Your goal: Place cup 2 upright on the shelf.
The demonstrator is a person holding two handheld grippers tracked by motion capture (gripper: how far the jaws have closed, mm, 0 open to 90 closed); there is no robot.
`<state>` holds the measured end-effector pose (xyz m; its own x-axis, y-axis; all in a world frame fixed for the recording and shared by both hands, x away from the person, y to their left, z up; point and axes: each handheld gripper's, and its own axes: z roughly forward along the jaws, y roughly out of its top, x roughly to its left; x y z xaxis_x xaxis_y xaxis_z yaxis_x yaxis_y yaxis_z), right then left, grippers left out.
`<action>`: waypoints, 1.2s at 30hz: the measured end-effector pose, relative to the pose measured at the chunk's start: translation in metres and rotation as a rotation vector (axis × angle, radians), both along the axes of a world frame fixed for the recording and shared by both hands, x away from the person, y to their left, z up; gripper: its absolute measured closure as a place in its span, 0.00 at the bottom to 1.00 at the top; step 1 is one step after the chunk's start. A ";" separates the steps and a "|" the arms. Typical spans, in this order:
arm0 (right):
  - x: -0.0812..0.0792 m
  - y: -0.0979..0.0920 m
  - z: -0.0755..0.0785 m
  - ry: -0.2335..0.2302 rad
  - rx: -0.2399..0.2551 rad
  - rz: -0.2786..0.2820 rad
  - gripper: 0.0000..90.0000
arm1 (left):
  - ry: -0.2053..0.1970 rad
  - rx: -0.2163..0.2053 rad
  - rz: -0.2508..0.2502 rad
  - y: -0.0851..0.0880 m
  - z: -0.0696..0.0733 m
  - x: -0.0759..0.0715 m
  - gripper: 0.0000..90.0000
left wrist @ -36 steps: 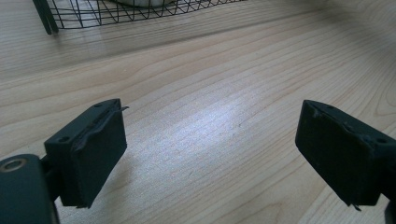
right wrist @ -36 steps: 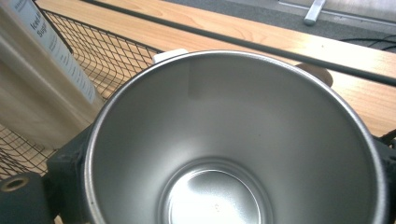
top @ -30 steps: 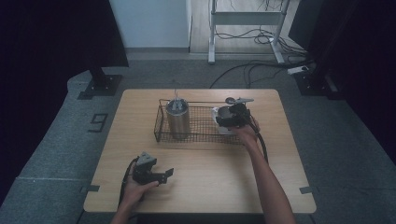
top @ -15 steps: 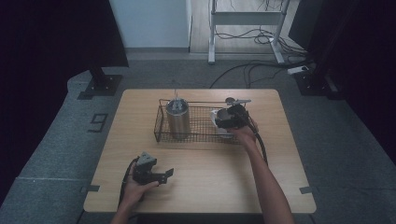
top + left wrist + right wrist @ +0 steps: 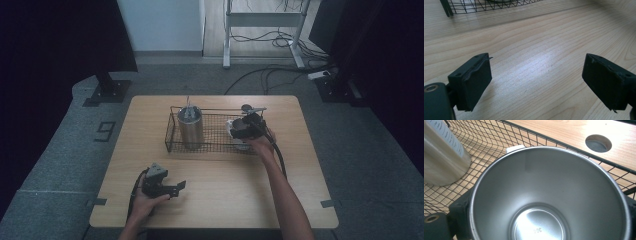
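A steel cup (image 5: 544,182) lies in the right end of a black wire basket (image 5: 215,149), its mouth facing the camera in the right gripper view. My right gripper (image 5: 541,207) has a black jaw on each side of the cup's wall and is shut on it. In the high view the right gripper (image 5: 245,127) is inside the basket over the cup (image 5: 236,135). A tall steel tumbler (image 5: 190,127) with a lid stands upright at the basket's left end. Near the table's front left my left gripper (image 5: 180,187) rests low with its jaws open and nothing between them.
The basket (image 5: 486,5) sits at the middle back of the wooden table (image 5: 225,200). A round hole (image 5: 598,143) in the tabletop lies just behind the basket. The tumbler (image 5: 441,157) stands close to the left of the cup. Cables trail from both grippers.
My right gripper has edged slightly left inside the basket with the cup in it. The left gripper has not moved.
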<state>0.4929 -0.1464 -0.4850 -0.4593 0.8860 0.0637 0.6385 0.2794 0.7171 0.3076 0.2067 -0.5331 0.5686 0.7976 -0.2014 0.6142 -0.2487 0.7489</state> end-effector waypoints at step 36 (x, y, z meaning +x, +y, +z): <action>-0.036 -0.024 0.031 -0.152 0.121 0.011 0.02 | 0.003 0.003 -0.007 -0.002 0.000 -0.001 0.10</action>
<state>0.4564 -0.1708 -0.4539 -0.4811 0.8711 0.0987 0.5180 0.1916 0.8337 0.3069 0.2046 -0.5327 0.5737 0.7940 -0.2009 0.6147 -0.2553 0.7463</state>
